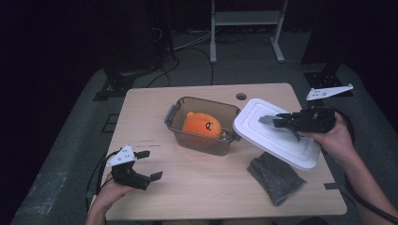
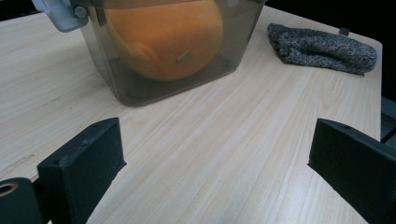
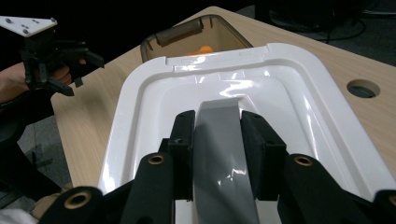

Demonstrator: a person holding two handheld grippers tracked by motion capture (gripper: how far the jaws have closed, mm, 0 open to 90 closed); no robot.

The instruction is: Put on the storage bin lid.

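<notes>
The right gripper [image 1: 278,121] clamps the white lid's [image 1: 277,133] grey handle [image 3: 224,154], apparently beside the container's [image 1: 202,124] rim; the left gripper [image 1: 149,164] gapes empty over bare table [image 1: 197,187].

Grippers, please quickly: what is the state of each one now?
Left gripper: open, holding nothing.
Right gripper: shut on the grey handle of the white lid.

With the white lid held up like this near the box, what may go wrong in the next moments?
The right gripper holds the white lid only by its narrow grey handle, and the lid hangs tilted, so it may swing or slip. One edge is close to the brown box; it might knock the rim. The orange toy rises high in the box and could stop the lid from seating.
</notes>
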